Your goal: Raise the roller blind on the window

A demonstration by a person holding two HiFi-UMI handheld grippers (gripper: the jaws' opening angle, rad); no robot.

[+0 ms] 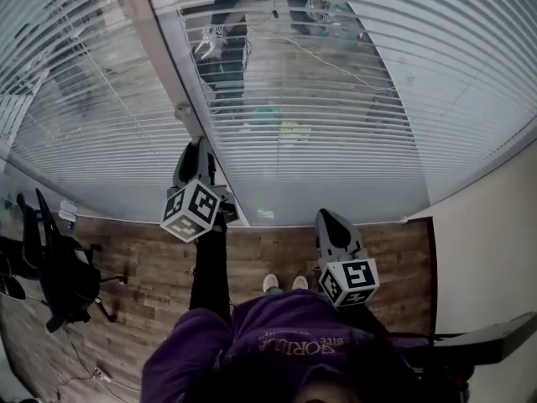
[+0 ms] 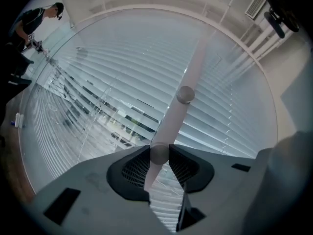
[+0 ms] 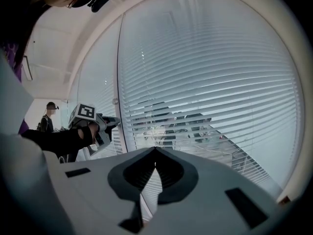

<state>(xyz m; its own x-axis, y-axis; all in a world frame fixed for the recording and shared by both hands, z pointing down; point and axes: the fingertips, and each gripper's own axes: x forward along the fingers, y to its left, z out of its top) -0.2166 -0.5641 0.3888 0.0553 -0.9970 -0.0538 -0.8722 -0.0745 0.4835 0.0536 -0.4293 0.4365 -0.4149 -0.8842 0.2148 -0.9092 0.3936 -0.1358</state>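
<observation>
Blind [image 1: 336, 99] hangs lowered across the window, at 12 o'clock from both grippers. Left gripper [image 1: 199, 148] gapes around a knob [image 2: 159, 153] on the white post [image 2: 194, 65] (contact unclear); right gripper [image 3: 155, 149] is pinched together, empty.

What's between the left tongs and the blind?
A white frame post, with a round knob right between the jaws. Left gripper view shows it.

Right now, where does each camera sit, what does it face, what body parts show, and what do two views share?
Head view: on the head, looking down the blind; purple top, shoes, left gripper, right gripper.
Left gripper view: on that gripper, facing the frame post, seen between its jaws.
Right gripper view: on that gripper, facing the blind; dark sleeve.
Shared: head and right gripper views show the left gripper.
</observation>
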